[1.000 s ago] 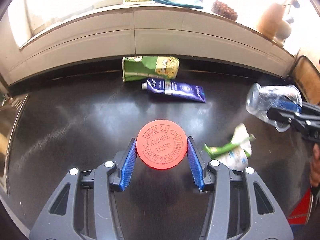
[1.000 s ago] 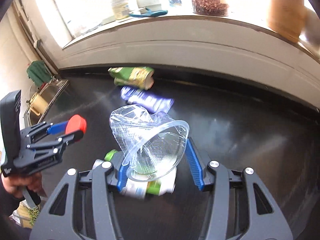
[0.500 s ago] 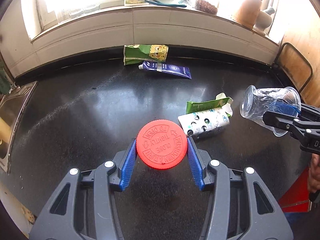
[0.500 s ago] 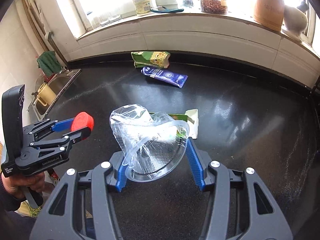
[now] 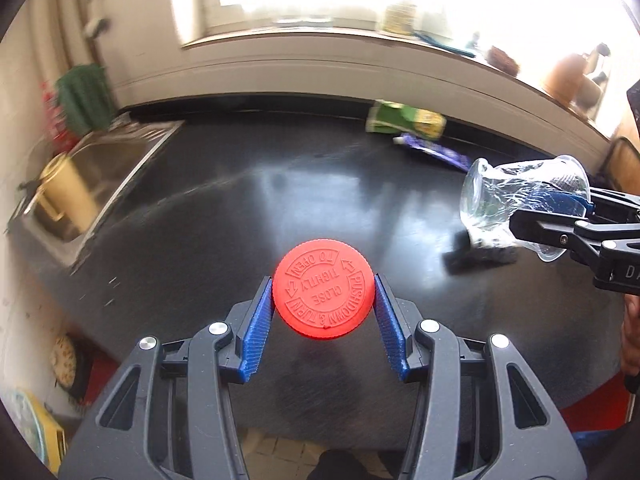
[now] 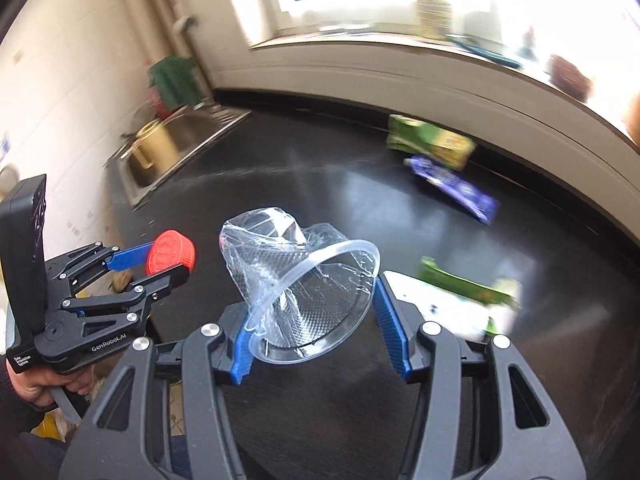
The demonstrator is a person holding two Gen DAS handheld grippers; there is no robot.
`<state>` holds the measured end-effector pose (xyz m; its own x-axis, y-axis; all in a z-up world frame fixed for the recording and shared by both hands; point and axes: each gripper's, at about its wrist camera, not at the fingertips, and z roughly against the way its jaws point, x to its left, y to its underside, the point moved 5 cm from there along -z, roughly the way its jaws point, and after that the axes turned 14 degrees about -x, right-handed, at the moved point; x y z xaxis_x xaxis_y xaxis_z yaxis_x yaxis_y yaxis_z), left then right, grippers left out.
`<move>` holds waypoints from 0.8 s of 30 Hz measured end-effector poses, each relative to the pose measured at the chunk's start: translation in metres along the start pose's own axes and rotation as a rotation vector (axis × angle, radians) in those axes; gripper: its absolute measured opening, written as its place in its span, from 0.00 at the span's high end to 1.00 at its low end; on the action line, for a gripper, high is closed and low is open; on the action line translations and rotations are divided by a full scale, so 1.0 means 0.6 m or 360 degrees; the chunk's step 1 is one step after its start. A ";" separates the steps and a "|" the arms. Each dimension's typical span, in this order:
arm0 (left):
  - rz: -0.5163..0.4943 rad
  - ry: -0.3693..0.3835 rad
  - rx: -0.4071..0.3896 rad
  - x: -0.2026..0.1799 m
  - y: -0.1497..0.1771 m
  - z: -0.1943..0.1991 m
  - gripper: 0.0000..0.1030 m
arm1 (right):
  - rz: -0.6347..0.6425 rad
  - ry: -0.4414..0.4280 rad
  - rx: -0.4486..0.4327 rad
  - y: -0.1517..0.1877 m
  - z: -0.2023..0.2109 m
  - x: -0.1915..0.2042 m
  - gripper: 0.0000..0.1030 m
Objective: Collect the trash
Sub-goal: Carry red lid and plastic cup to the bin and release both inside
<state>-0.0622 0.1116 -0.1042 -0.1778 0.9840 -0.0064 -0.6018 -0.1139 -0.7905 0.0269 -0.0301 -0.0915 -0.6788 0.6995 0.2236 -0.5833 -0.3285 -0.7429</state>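
Left claw [image 5: 324, 312]: blue pads pinching a red cap [image 5: 323, 289] by its rim, lettered face turned to the camera, held above the tabletop's [image 5: 248, 208] near edge. Right claw [image 6: 312, 316]: pinching a crumpled clear plastic cup [image 6: 296, 284], long axis running forward and left, wide mouth toward the camera, base pointing away. Green snack bag [image 5: 406, 120] and purple tube [image 5: 436, 152]: lying along the tabletop's far edge, tube angled toward the right. Green-and-white wrapper [image 6: 464, 296]: seen in the right wrist view only, near the right edge; the cup hides it in the left view. Sink [image 5: 92, 176]: at the tabletop's left end, holding a yellow pot [image 5: 64, 196]
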 end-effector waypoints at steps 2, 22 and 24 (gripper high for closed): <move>0.0068 -0.0084 0.0001 0.043 0.018 0.021 0.53 | 0.0085 -0.0114 0.0038 -0.002 -0.026 0.053 0.49; 0.0847 -0.0806 0.0212 0.416 0.386 0.197 0.53 | 0.0593 -0.0821 0.0625 0.188 -0.256 0.560 0.48; 0.0866 -0.0820 0.0237 0.436 0.422 0.187 0.53 | 0.0617 -0.0806 0.0651 0.204 -0.281 0.581 0.48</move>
<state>-0.3485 0.3251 -0.2373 -0.7981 0.5999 -0.0562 -0.4175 -0.6178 -0.6664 -0.2056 0.2806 -0.2109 -0.9334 0.1412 0.3299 -0.3131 -0.7697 -0.5563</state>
